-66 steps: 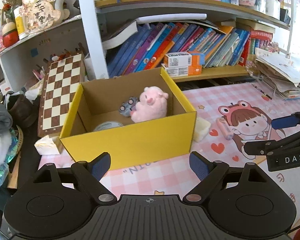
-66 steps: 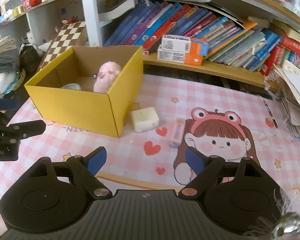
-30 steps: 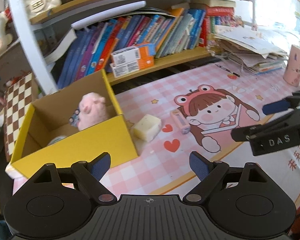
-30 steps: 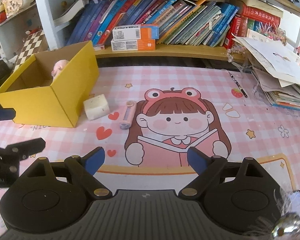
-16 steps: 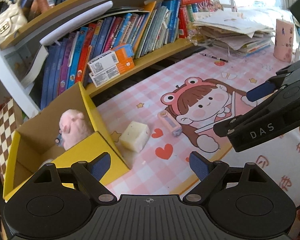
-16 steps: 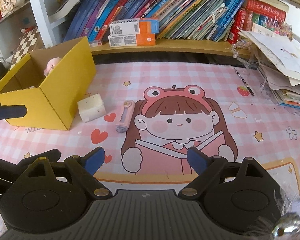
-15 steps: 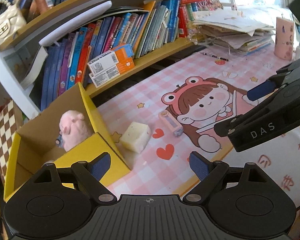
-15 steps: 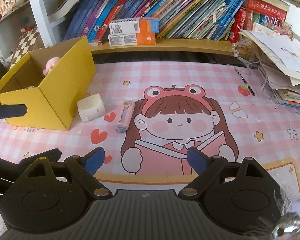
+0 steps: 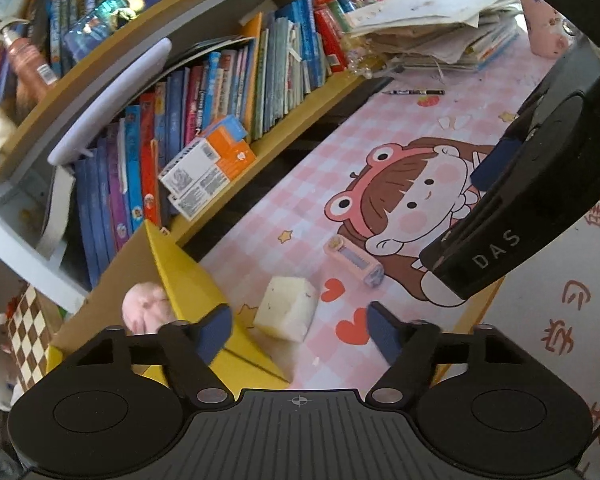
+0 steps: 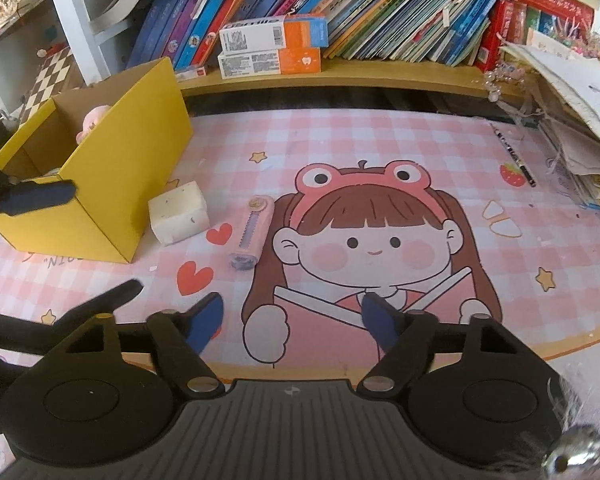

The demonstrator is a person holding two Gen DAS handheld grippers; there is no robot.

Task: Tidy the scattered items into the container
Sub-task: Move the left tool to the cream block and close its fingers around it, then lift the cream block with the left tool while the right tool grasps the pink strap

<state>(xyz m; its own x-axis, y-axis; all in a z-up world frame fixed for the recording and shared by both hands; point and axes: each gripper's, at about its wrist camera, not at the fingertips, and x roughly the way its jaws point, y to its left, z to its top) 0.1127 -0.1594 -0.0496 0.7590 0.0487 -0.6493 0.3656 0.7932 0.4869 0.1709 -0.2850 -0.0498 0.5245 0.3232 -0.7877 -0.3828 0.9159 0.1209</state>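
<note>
We see a pink plush toy (image 10: pixel 93 117) already lying inside the yellow cardboard box (image 10: pixel 132 168), while a white foam block (image 10: pixel 179 213) and a pink tube-shaped case (image 10: pixel 252 232) lie on the surface (image 10: pixel 340 148) just beside it. Our left gripper (image 9: pixel 298 330) and right gripper (image 10: pixel 292 316) both hang spread apart, holding nothing, so those two items are left to put away.

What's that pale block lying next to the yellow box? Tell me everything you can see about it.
The pale block is a cream-white, roughly cube-shaped chunk with rounded edges and small dark specks, looking soft like sponge or foam. It lies on the pink checked mat, right beside the yellow box, close to its side wall; whether they touch is unclear. A pink tube-shaped item lies just on its other side. Neither set of tongs touches it.
</note>
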